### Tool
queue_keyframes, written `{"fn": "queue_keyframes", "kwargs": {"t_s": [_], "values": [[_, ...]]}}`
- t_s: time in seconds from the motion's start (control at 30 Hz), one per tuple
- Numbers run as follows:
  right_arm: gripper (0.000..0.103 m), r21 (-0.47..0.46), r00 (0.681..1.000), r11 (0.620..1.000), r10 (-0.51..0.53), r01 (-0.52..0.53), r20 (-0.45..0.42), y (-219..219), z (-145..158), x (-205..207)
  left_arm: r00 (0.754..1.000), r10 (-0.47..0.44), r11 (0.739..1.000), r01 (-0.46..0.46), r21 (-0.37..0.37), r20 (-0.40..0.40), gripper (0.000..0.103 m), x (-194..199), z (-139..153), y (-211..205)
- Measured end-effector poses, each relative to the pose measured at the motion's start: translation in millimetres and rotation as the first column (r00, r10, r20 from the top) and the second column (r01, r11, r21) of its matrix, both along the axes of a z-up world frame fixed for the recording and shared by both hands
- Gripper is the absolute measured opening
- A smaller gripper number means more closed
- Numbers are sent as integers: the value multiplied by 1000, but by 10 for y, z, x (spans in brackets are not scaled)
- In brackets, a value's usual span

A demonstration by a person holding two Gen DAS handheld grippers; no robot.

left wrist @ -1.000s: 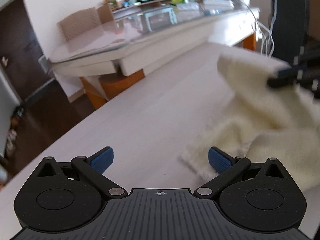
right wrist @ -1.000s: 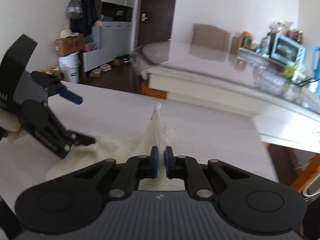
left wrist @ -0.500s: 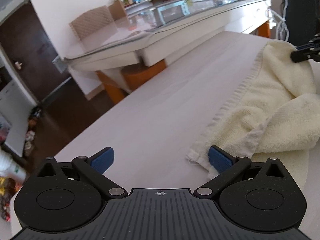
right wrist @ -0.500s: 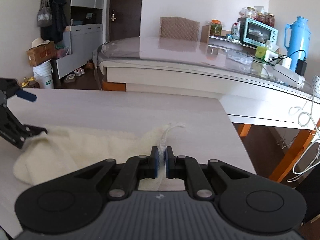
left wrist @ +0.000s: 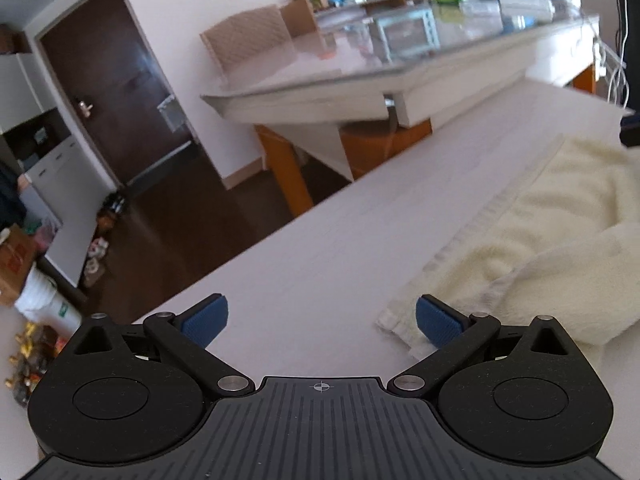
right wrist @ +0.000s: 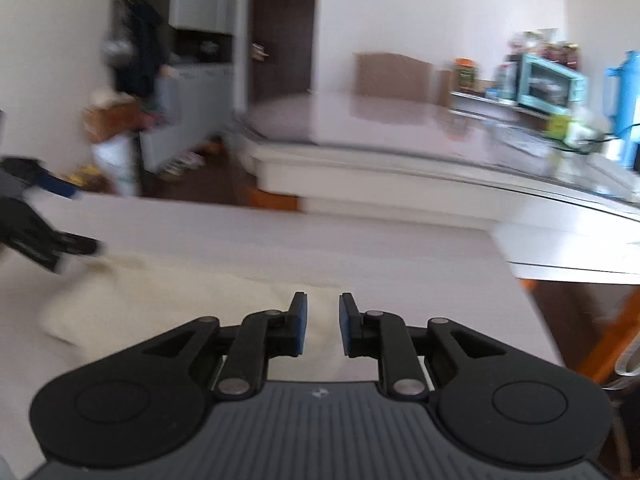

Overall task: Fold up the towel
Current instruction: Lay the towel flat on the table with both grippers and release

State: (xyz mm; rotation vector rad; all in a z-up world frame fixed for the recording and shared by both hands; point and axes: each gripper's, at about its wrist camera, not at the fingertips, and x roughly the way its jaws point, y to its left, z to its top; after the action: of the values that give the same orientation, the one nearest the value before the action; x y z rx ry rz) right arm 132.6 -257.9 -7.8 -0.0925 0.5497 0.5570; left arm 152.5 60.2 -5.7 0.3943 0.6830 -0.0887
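A cream towel (left wrist: 540, 240) lies rumpled on the pale table (left wrist: 312, 240), one layer folded over another. My left gripper (left wrist: 320, 323) is open wide and holds nothing; the towel's near corner lies just by its right pad (left wrist: 436, 326). In the right wrist view the towel (right wrist: 180, 296) lies flat under my right gripper (right wrist: 323, 316). Its jaws are opening, and the pads stand apart over the cloth without pressing it. The left gripper (right wrist: 40, 216) shows at the towel's far left end, and the right gripper's tip (left wrist: 630, 130) peeks in at the left view's right edge.
Beyond the table's far edge stands a glass-topped dining table (right wrist: 400, 120) with a teal toaster oven (right wrist: 550, 86), a blue flask (right wrist: 624, 92) and a chair (left wrist: 248, 48). White cables (left wrist: 612, 68) hang at the right. Dark floor lies below the table edge.
My right gripper let go of the towel corner and its jaws parted. The towel dropped from lifted to flat on the table. My left gripper swung left, away from the cloth.
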Motion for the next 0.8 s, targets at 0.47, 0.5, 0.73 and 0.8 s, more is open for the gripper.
{"fn": "queue_keyframes", "kwargs": {"t_s": [0.47,0.5,0.73,0.8], "values": [[40,-44,923,926,367,-374,-115,978,-130,208,1000,9,1000,-9,-10,8,103,-463,172,175],[31,-43,919,924,373,-381,-131,998,-150,236,1000,11,1000,-10,-12,8,103,-470,167,189],[7,-18,904,905,423,-425,-65,950,86,-65,999,50,998,-49,-26,17,103,-482,171,359],[7,-8,875,875,483,-484,-44,916,204,-292,998,64,998,-63,-26,27,103,-462,188,391]]}}
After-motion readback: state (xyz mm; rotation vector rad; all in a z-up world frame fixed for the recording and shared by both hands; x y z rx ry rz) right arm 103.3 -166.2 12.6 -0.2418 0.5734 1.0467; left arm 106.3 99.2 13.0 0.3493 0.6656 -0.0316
